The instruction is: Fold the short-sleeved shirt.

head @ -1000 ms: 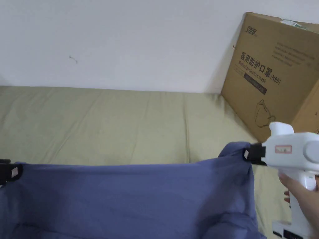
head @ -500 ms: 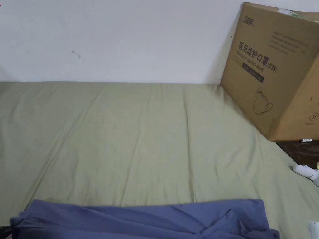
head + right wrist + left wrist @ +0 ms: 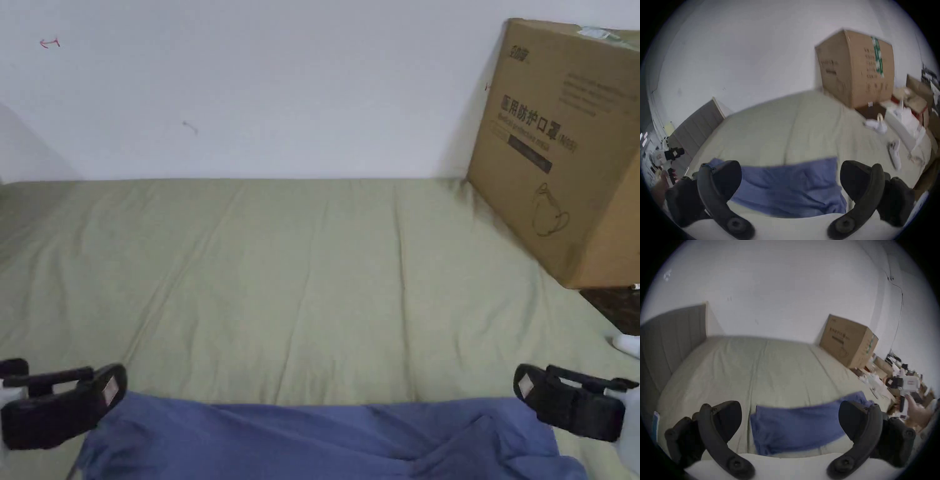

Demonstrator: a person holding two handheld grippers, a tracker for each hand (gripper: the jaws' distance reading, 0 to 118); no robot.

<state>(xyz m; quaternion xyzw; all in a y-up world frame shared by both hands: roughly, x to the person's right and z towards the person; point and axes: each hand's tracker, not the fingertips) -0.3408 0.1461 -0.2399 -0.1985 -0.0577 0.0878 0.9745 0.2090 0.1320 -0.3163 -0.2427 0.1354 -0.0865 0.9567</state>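
now the blue shirt (image 3: 325, 440) lies flat on the green bed sheet (image 3: 325, 275), at the near edge of the bed, with its far edge running straight from left to right and some soft creases near the right end. one second ago it was held up in the air, stretched between the two tongs, and each one was pinching a top corner. since then the cloth has been lowered onto the bed and both corners were released. i judge that this was one fold being laid down, so the next step would be a new grip for another fold, or some smoothing.

the left tongs (image 3: 62, 403) hover just beside the left end of the shirt, and the right tongs (image 3: 565, 406) just beside the right end, so the shirt is between them. in the gripper views the jaws of both stand wide apart with nothing between them, and the shirt lies below and in front of them. farther away, a cardboard box (image 3: 562, 150) stands at the right side of the bed against the white wall.
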